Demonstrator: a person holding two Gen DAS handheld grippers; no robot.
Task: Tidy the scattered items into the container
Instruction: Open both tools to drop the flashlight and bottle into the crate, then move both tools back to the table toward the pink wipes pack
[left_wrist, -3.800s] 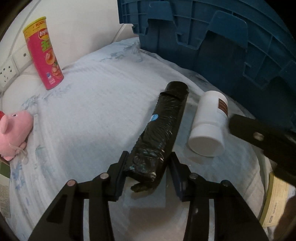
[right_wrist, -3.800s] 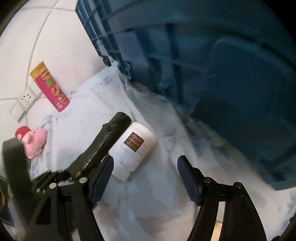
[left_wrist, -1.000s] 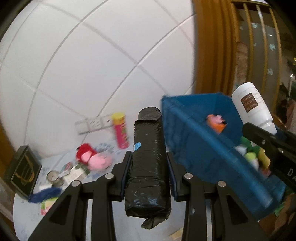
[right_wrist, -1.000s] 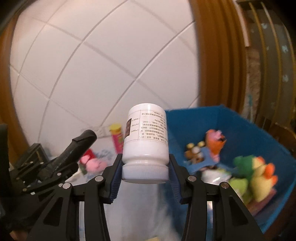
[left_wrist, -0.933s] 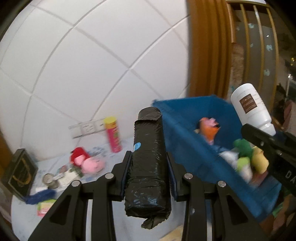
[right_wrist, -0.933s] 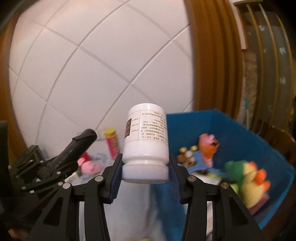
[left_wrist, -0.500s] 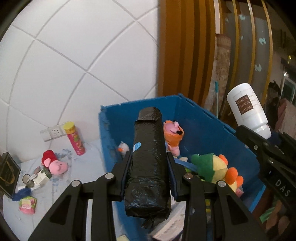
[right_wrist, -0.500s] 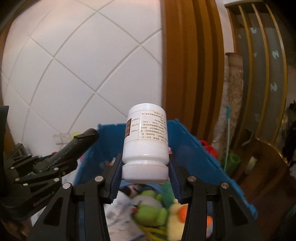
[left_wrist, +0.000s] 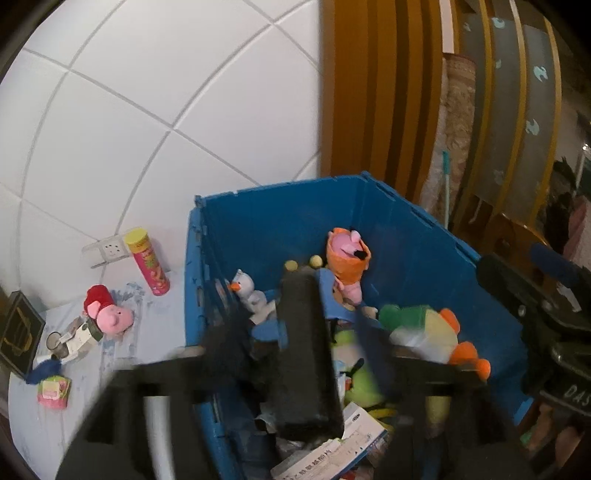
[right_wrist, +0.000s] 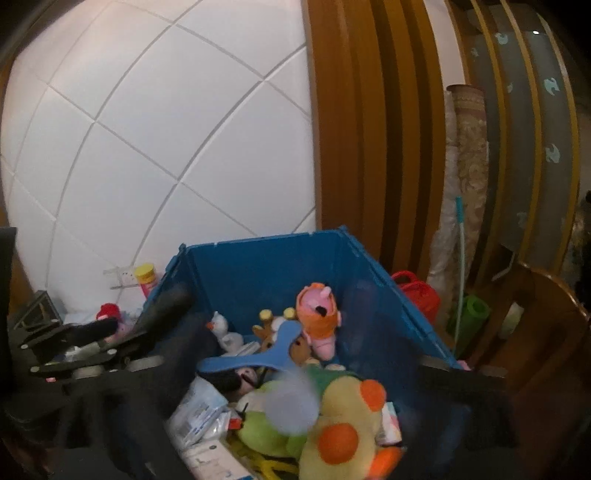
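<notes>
The blue crate (left_wrist: 280, 225) holds several plush toys and papers; it also shows in the right wrist view (right_wrist: 266, 266). My left gripper (left_wrist: 306, 332) is open and motion-blurred above the crate, and the black wrapped roll (left_wrist: 306, 354) is dropping free between its spread fingers. My right gripper (right_wrist: 295, 373) is open and blurred over the crate. The white bottle (right_wrist: 291, 402) is a pale blur falling onto the green and yellow plush toys (right_wrist: 332, 417).
On the white cloth left of the crate stand a pink chips can (left_wrist: 147, 262), a pink pig plush (left_wrist: 109, 310), a black box (left_wrist: 16, 328) and small packets (left_wrist: 53, 391). A tiled wall is behind; wooden slats and a chair are to the right.
Both grippers opened above the crate. The black roll slipped down out of the left fingers, and the white bottle left the right fingers and dropped into the crate.
</notes>
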